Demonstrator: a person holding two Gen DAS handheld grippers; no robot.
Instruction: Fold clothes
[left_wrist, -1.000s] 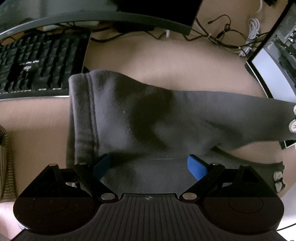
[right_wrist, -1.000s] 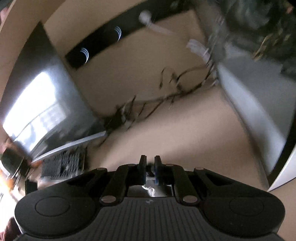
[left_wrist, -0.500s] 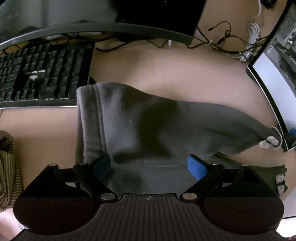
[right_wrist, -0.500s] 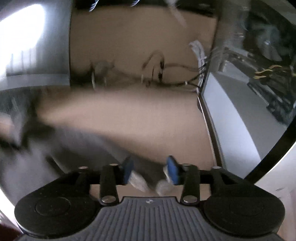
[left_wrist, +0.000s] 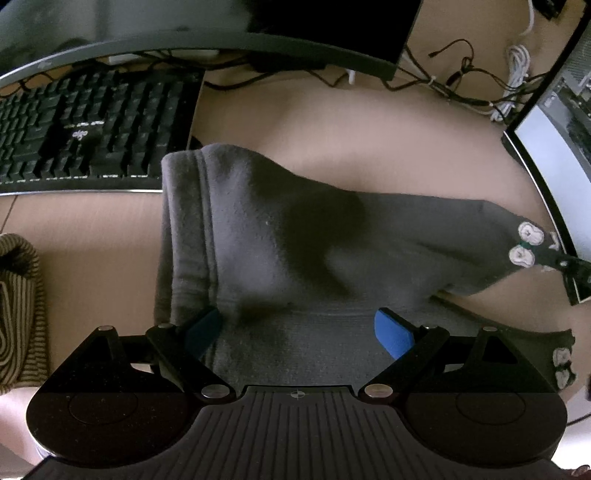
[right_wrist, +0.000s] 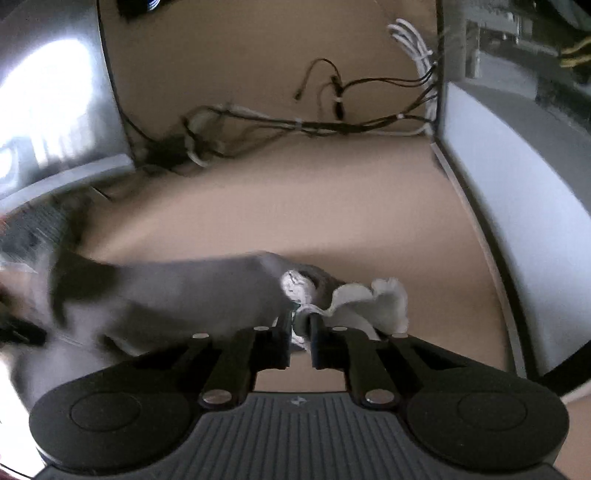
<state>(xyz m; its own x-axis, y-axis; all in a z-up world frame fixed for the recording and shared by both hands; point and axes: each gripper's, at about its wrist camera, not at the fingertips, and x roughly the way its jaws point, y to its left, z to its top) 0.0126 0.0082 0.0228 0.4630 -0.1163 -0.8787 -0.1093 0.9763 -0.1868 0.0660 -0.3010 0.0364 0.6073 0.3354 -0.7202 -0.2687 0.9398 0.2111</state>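
Observation:
A grey fleece garment (left_wrist: 280, 236) lies spread on the tan desk (left_wrist: 351, 140), its banded edge to the left and two legs running right, each ending in white frilled trim (left_wrist: 526, 243). My left gripper (left_wrist: 299, 328) hovers low over the near part of the cloth, jaws wide open, blue pads (left_wrist: 393, 332) apart on either side of it. My right gripper (right_wrist: 301, 325) is shut on the white frilled hem (right_wrist: 354, 299) of the far leg. The grey leg (right_wrist: 192, 291) trails off to the left, blurred.
A black keyboard (left_wrist: 85, 133) and a monitor's lower edge (left_wrist: 207, 40) sit behind the garment at left. Tangled cables (right_wrist: 295, 122) lie at the back. A pale computer case (right_wrist: 517, 221) walls off the right side. A striped cloth (left_wrist: 18, 306) lies at the left edge.
My right gripper swung down to the desk, opened around the frilled hem and closed on it. The far leg's end shifted slightly. The left gripper stayed put.

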